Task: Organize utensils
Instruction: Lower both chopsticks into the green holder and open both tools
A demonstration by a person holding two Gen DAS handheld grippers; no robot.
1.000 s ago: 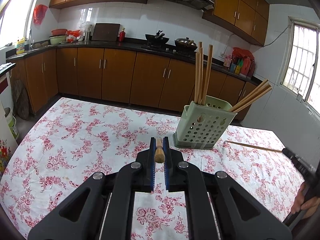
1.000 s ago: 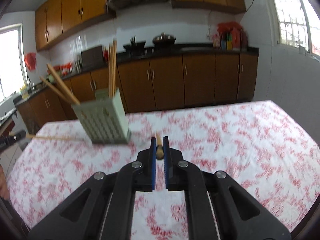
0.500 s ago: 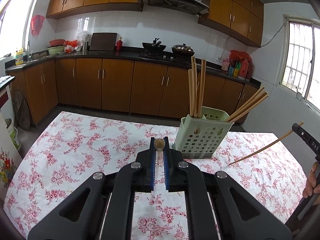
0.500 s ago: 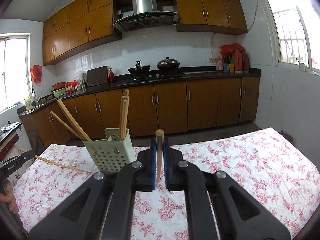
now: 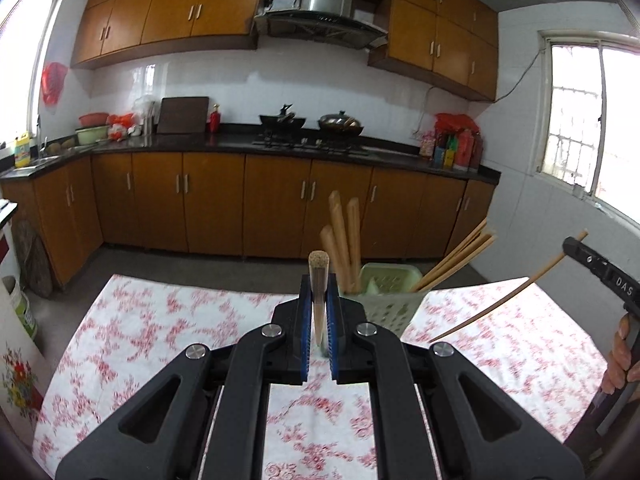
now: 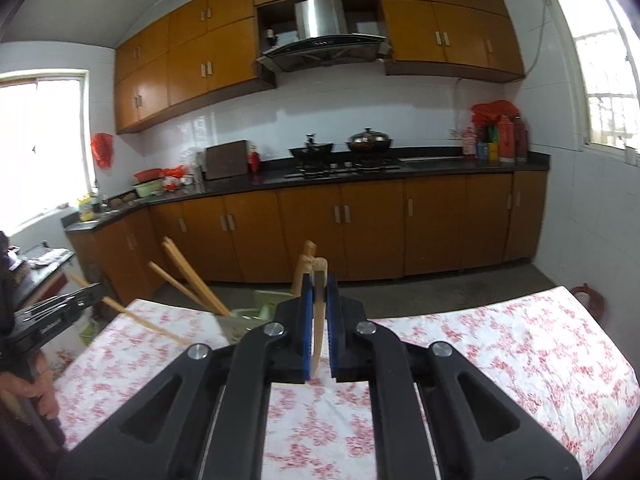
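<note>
My left gripper is shut on a wooden chopstick that stands up between the blue pads. My right gripper is shut on another chopstick; from the left wrist view that chopstick slants down toward the table. A pale green perforated holder stands on the table just right of my left gripper, with several chopsticks upright and leaning in it. In the right wrist view the holder is partly hidden behind my fingers. Both grippers are raised above the table.
The table has a white cloth with red flowers. Brown kitchen cabinets and a dark counter with a stove and pans stand behind it. The person's hand holds the right gripper at the right edge.
Both grippers have risen and tilted up with their chopsticks. The holder now sits lower in both views, and the right chopstick has lifted off the table.
</note>
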